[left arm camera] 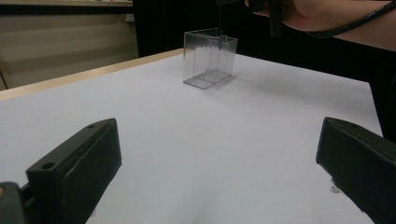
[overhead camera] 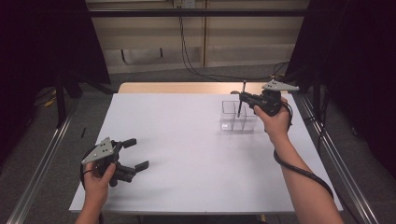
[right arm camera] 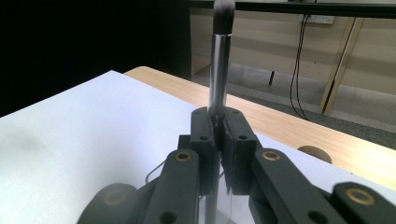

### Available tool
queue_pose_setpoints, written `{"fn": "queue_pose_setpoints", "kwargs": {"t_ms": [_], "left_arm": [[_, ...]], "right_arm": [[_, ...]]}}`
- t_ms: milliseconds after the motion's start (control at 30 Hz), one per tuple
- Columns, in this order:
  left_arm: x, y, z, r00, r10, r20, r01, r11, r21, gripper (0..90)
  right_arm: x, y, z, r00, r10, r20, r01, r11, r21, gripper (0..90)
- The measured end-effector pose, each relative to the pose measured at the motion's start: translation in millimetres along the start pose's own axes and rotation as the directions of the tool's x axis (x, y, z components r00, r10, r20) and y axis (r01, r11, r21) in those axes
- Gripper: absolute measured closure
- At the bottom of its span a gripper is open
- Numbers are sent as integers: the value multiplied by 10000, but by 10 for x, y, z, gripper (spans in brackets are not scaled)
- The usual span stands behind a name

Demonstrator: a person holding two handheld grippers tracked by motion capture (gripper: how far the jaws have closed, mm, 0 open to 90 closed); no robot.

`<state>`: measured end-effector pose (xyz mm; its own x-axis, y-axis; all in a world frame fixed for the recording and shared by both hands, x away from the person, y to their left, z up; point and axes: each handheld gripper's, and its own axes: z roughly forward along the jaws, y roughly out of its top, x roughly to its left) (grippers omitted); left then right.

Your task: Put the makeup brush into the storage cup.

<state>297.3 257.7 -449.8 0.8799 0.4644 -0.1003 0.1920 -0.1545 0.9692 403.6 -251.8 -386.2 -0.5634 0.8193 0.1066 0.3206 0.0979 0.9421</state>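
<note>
A clear plastic organiser box (overhead camera: 237,116) with several compartments stands at the far right of the white table (overhead camera: 187,154); it is also in the left gripper view (left arm camera: 209,58). My right gripper (overhead camera: 243,97) hovers over the box, shut on a makeup brush (overhead camera: 241,99) held upright, bristles up (right arm camera: 220,56), its lower end reaching into the box. In the right gripper view the jaws (right arm camera: 218,140) clamp the brush's metal ferrule. My left gripper (overhead camera: 135,153) rests near the front left of the table, open, nothing between its fingers (left arm camera: 79,163).
A strip of bare wooden tabletop (overhead camera: 187,87) runs along the far edge. Metal rails (overhead camera: 42,158) flank the table on both sides. Cables (overhead camera: 191,65) hang down the back wall.
</note>
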Motion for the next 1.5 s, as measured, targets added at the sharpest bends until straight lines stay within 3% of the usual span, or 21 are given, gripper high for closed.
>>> {"fn": "queue_pose_setpoints", "kwargs": {"t_ms": [900,1133,1500], "left_arm": [[6,-3,-8,10000,10,24,-10,10000,2,0],[1,-1,-18,10000,1,-15,-1,10000,-24,0],[10,-12,-23,10000,-2,-38,2,10000,13,0]], "right_arm": [[0,-54,34,10000,63,46,-63,9999,80,825],[20,-44,23,9991,296,-305,-298,9995,-73,583],[17,-54,-5,9967,410,-699,-433,9986,-313,379]]}}
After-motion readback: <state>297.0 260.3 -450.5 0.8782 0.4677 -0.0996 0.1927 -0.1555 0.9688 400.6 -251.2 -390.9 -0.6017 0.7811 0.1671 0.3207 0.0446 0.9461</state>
